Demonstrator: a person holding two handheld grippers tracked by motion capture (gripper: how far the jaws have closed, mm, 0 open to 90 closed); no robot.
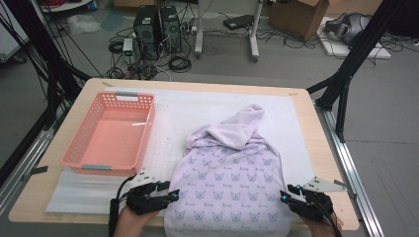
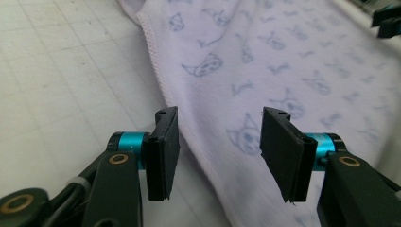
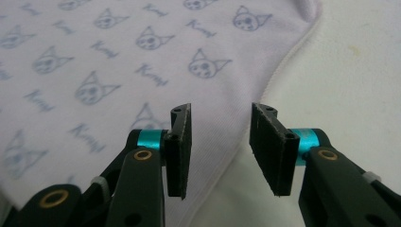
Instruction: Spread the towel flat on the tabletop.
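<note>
Pale lilac garment (image 1: pixel 230 185) with a cat-face print, spread flat on the near half of the bench (image 1: pixel 306 106), hood bunched at the far end, hem at the near edge. Underneath, a white gridded mat (image 1: pixel 286 123). To the left, an empty pink basket (image 1: pixel 81 143), well apart from the cloth. Beyond the bench, grey floor (image 1: pixel 291 69) with tangled cables (image 1: pixel 178 63), two computer towers (image 1: pixel 158 27) and a cardboard box (image 1: pixel 301 15). Left gripper (image 1: pixel 174 193) low at the garment's left edge, jaws parted, nothing pinched. Right gripper (image 1: pixel 285 195) likewise at the right edge, jaws apart over the seam, nothing pinched.
</note>
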